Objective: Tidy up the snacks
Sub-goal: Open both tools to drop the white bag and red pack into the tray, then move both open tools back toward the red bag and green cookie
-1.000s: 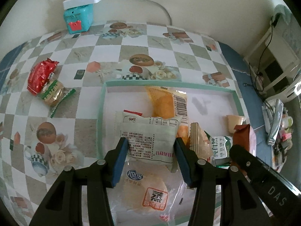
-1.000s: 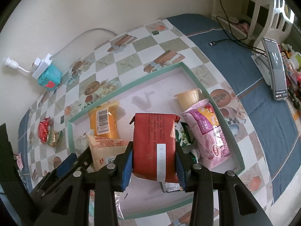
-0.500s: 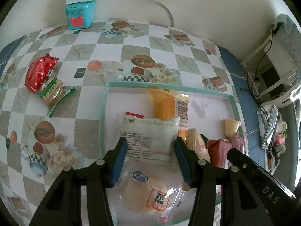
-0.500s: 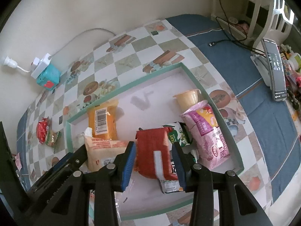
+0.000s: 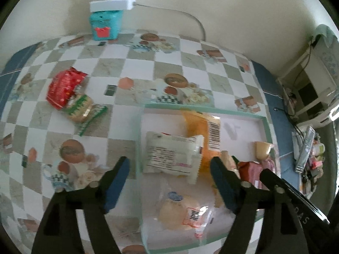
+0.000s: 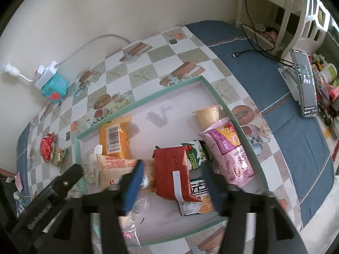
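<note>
Snack packets lie in the shallow green-rimmed cardboard tray (image 5: 138, 148): white printed packet (image 5: 171, 152) beneath the left gripper (image 5: 169, 182), red foil packet (image 6: 172, 173) beneath the right gripper (image 6: 172, 182), both jaws just opened, gripping nothing.

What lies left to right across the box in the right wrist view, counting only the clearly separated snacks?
Orange packet → red packet → pink bag, all inside the box; outside it, further left, a red wrapper.

Left gripper (image 5: 169, 182) jaws just opened; white packet (image 5: 171, 153) released, lying in tray (image 5: 203, 111). Right gripper (image 6: 171, 182) jaws just opened; red packet (image 6: 171, 173) dropped onto biscuit pack (image 6: 196, 158).
</note>
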Tool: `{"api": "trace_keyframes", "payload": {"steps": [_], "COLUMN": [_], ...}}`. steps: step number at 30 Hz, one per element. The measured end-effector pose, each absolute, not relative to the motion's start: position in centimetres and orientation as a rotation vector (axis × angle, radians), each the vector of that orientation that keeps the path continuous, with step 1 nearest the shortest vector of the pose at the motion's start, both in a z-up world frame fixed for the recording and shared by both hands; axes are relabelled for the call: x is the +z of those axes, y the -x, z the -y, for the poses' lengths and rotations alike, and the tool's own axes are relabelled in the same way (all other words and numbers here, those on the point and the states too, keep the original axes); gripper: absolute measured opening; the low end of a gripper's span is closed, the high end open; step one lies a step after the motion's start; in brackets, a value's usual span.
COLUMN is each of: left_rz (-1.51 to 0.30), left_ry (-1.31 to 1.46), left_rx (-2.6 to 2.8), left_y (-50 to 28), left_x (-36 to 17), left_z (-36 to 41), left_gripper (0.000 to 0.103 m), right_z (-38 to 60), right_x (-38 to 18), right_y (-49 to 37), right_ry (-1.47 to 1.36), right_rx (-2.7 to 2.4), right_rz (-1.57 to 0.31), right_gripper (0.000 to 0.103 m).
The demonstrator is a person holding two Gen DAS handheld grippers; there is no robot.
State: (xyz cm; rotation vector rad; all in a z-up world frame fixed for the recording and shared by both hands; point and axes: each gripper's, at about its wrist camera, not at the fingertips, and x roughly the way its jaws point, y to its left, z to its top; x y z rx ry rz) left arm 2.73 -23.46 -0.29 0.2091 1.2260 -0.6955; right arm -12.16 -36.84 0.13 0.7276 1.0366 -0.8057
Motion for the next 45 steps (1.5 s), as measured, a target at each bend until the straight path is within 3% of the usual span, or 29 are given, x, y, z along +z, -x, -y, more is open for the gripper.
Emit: {"api": "trace_keyframes", "payload": {"steps": [2,4,12,45], "left_rz": [-1.222,-1.223,-1.254,-1.28], "left_ry": [-0.213,-0.213,-0.199,-0.222], "left_rx": [-0.676,-0.656,-0.595,-0.483], "left_y": [-3.0,-3.3,-4.5,-7.1], "left_x": [-0.2,-0.4,-1.5,-1.0], "left_z": [23.0,22.5,20.7,14.7], "left_gripper": [0.082,0.089,0.098,0.098], "right_z": [36.8,36.7,36.1,30.9], "right_x": [0.0,-0.1,0.2,2.2], "right_y": [12.0,11.9,11.3,7.1], "right_ry": [-0.722,-0.707,-0.674,-0.579], "right_rx": [-0.809,-0.819,-0.835,-0.761], "right_rz": [-1.046,-1.055,-1.049,-1.064], "right_gripper": [0.071,0.08,0.103,0.103]}}
